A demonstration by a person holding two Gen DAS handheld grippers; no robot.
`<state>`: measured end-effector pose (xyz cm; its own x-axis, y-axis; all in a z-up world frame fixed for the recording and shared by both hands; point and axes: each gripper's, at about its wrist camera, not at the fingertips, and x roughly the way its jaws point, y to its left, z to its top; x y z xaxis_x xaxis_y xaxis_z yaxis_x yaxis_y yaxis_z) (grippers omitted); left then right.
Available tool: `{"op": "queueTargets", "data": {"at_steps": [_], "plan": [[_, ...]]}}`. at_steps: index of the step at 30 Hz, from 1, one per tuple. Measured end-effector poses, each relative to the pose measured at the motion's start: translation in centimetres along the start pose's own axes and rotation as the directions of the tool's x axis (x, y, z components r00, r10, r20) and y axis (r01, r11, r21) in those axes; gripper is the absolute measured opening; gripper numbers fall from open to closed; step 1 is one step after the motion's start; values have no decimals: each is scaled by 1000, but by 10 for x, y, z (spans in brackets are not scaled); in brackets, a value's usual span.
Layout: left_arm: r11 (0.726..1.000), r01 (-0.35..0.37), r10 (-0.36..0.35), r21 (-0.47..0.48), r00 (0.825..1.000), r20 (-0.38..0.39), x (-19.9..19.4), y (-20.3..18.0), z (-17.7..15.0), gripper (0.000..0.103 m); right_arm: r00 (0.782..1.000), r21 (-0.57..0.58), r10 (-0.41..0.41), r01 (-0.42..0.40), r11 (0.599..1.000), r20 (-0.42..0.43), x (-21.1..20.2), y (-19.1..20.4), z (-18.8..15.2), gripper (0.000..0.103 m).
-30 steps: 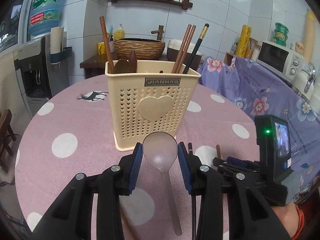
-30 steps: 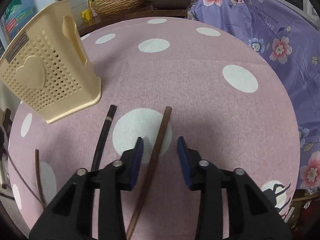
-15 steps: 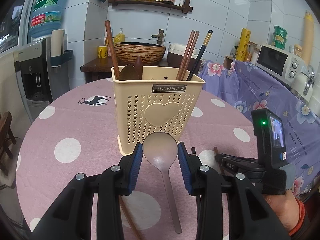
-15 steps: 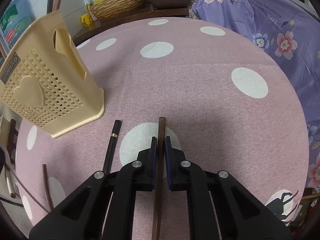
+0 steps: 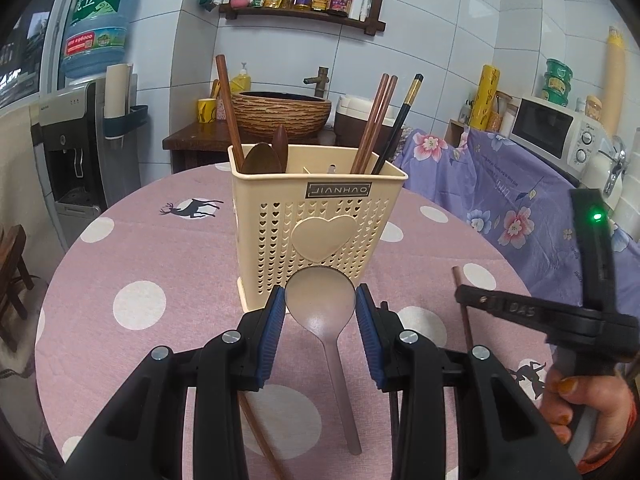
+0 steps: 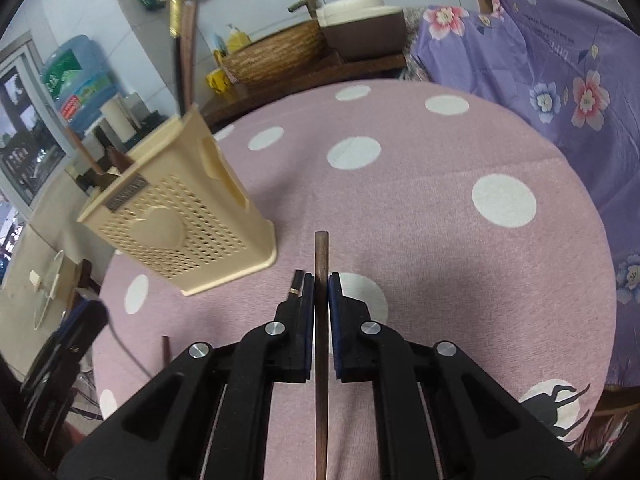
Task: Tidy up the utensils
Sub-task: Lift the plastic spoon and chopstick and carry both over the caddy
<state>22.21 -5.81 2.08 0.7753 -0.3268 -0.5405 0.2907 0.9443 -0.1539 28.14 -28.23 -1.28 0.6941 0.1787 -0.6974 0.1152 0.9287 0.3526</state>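
One cream utensil basket (image 5: 320, 216) stands mid-surface (image 5: 140, 264), holding four chopsticks and two wooden spoons; right gripper (image 6: 321, 280) fingers clamp one brown chopstick (image 6: 321, 256), left gripper (image 5: 320, 300) fingers hold a translucent spoon (image 5: 320, 300); a black chopstick (image 6: 295, 280) lies beside

**Caddy blocks centre, table open right**

Caddy (image 5: 316, 216) stands mid-table just ahead of left gripper (image 5: 320, 312); chopsticks (image 5: 376, 120) and spoons (image 5: 260, 158) jut above its rim. Table (image 6: 440, 240) right of caddy bare ahead of right gripper (image 6: 321, 292). Black chopstick (image 6: 296, 282) lies just left of it.
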Motion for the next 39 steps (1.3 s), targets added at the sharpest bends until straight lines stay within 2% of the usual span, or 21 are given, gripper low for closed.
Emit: {"op": "queueTargets", "data": {"at_steps": [4, 10, 13, 23, 27, 31, 34, 39], "plan": [[1000, -2, 2, -10, 1000, 18, -7, 7, 5, 37, 996, -31, 51, -49, 998, 69, -41, 1, 4, 8], [1000, 1, 0, -29, 999, 39, -12, 15, 13, 37, 982, -109, 67, -48, 993, 177, -94, 4, 9, 8], [999, 12, -11, -36, 999, 40, -13, 16, 15, 37, 976, -133, 59, -32, 991, 208, -108, 6, 8, 8], [999, 32, -29, -43, 997, 69, -26, 21, 31, 36, 958, -162, 111, -69, 984, 265, -142, 9, 19, 8], [997, 60, -56, -38, 993, 103, -37, 21, 54, 37, 943, -207, 133, -72, 976, 303, -159, 24, 39, 8], [997, 75, -70, -25, 982, 175, -53, 18, 93, 37, 927, -252, 167, -82, 964, 336, -175, 47, 72, 8], [999, 50, -48, -5, 968, 248, -66, 13, 127, 37, 906, -275, 194, -91, 957, 375, -187, 68, 101, 8], [1000, -21, 17, 10, 951, 308, -62, 9, 166, 37, 866, -293, 233, -106, 950, 442, -200, 104, 144, 8]]}}
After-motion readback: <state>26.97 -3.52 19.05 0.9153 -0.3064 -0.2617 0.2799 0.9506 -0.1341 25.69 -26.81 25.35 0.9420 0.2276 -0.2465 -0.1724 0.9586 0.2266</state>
